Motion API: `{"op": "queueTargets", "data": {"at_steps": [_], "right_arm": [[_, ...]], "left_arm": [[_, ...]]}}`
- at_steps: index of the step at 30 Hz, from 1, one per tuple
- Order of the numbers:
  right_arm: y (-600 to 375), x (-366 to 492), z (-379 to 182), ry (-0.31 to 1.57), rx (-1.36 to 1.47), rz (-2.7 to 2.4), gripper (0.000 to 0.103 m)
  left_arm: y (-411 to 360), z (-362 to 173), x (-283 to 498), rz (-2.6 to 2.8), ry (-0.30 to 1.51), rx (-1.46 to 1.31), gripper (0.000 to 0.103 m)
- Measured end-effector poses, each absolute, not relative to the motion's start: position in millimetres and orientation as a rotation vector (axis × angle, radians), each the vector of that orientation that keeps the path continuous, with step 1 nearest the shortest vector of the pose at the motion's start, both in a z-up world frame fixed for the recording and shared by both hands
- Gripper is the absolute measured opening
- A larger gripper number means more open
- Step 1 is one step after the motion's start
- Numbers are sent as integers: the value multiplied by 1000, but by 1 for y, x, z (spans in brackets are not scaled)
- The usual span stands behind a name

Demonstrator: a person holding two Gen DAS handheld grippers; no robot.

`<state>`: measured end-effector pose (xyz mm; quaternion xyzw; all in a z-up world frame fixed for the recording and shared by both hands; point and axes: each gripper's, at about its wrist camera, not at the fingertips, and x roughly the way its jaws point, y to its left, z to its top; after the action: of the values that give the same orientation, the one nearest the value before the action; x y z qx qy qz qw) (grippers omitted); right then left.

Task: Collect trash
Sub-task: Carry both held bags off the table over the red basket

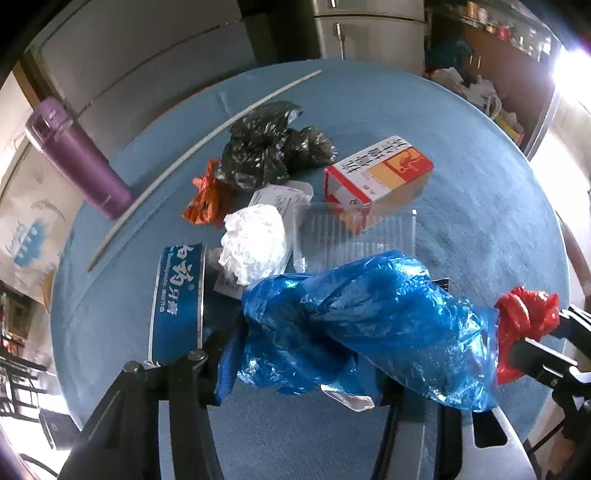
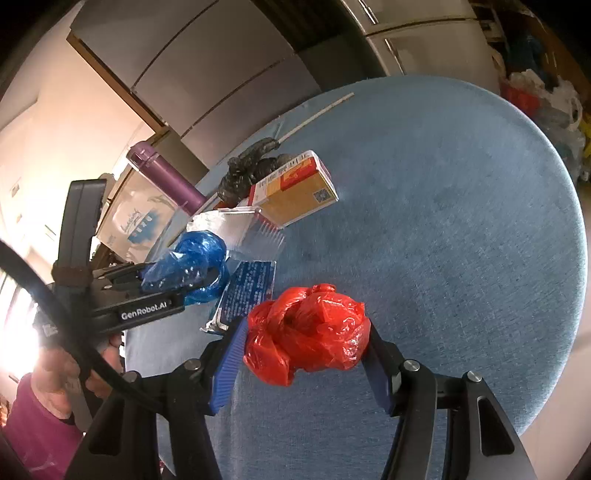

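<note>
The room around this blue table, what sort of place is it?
Probably a home kitchen or dining area: a refrigerator stands behind the round blue-covered table, a purple drinking flask sits on it, and stuffed plastic bags lie piled in the corner.

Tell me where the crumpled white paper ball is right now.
In the left wrist view the white paper ball lies on the blue table, left of centre, between the orange wrapper and the clear plastic tray, just beyond the blue bag.

Trash pile (image 1: 266,206) crowds table's (image 2: 461,240) left; purple bottle (image 1: 77,158) behind; right side open
</note>
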<state>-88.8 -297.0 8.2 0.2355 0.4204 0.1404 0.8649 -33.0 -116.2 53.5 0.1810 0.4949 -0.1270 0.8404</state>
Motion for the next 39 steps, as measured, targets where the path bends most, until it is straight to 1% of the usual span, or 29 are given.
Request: {"op": "queueTargets", "data": {"at_steps": [11, 26, 39], "right_arm": [[-303, -97, 27, 830, 479, 275, 63], [-302, -109, 48, 783, 458, 272, 63], [-262, -121, 73, 761, 373, 330, 63]], "left_arm": [[-126, 84, -59, -219, 927, 471, 55], [-107, 103, -72, -158, 848, 477, 55], [-62, 134, -109, -97, 781, 403, 55]]}}
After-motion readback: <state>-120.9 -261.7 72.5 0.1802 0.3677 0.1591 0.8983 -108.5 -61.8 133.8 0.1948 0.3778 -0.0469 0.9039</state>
